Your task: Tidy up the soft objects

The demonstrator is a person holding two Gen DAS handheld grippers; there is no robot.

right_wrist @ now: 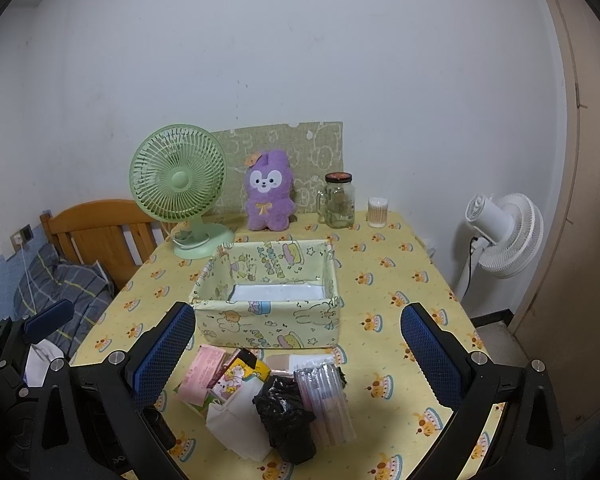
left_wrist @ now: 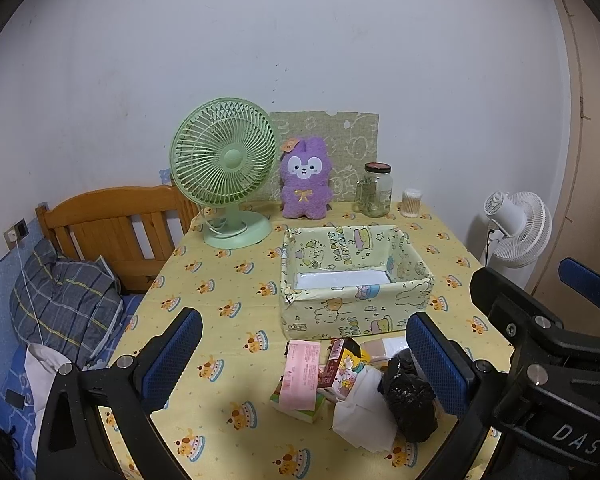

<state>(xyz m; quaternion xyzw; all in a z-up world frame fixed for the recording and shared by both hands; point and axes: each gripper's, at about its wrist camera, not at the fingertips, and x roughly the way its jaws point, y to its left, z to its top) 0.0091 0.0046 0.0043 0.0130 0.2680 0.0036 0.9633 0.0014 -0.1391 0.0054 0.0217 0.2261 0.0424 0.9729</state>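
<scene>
Both claws gape wide, left and right; beyond them, a paper-wrapped box reads "HAPPY BIRTHDAY"; crinkled black bag between right fingers.

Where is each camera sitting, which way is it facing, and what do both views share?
Left wrist: on the left tongs, open, facing the wall across the table; the right tongs' frame shows at right.
Right wrist: on the right tongs, open, facing likewise; the left tongs show at lower left.
Shared: storage box, purple plush, green fan, pile of small items.
</scene>
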